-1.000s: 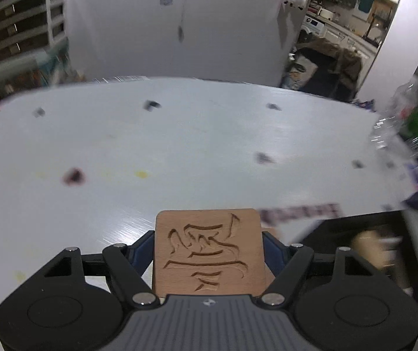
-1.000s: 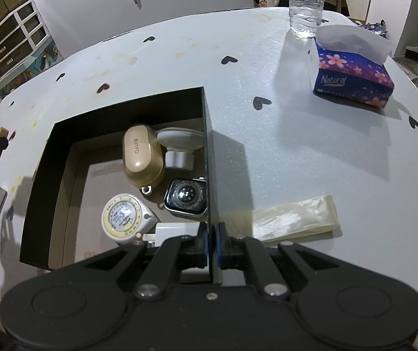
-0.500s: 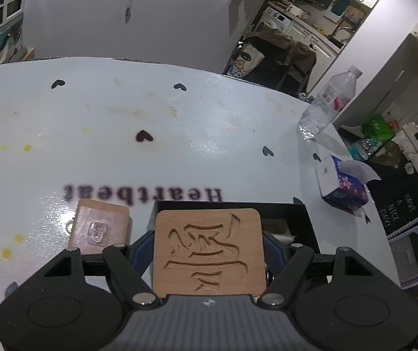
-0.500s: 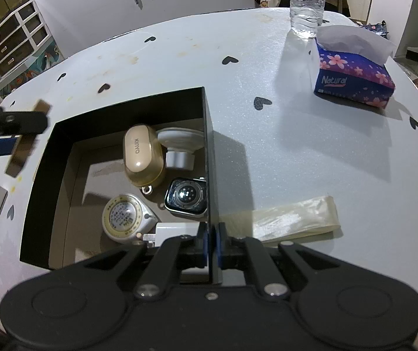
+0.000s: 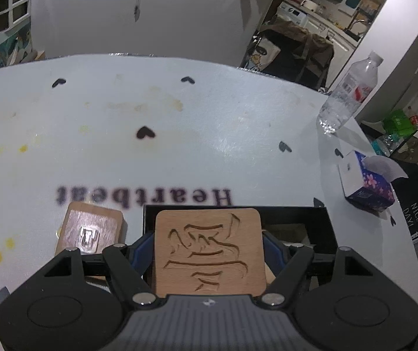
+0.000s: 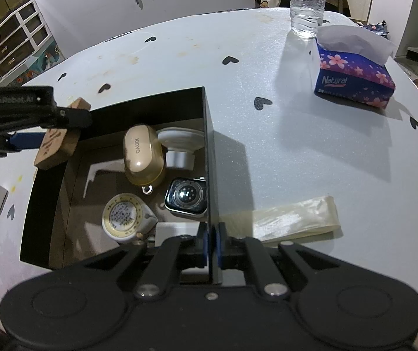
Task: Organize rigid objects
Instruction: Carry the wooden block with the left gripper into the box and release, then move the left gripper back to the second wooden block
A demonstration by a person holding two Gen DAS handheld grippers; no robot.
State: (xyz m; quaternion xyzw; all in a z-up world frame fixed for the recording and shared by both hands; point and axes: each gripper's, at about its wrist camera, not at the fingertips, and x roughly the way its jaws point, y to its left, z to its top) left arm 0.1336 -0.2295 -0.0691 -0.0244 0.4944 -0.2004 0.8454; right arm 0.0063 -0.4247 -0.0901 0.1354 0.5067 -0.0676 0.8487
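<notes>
Wooden tile (image 5: 209,251) with a carved character sits clamped between the blue pads of the left gripper (image 5: 208,242), its carved face up, held above the near-left part of the black box (image 5: 323,219). In the left wrist view a second wooden block (image 5: 90,228) lies on the white table (image 5: 209,134) just left of the box, and a water bottle (image 5: 346,93) and a tissue box (image 5: 364,181) stand far to the right. In the right wrist view the right gripper (image 6: 211,239) is pinched tight on the box's right wall near its near corner. Inside the box lie a gold earbud case (image 6: 143,155), a white charger puck (image 6: 179,146), a smartwatch (image 6: 187,196) and a round tape measure (image 6: 124,216). The tile hangs over the box's far-left corner, and a strip of clear plastic (image 6: 294,219) lies right of the box.
</notes>
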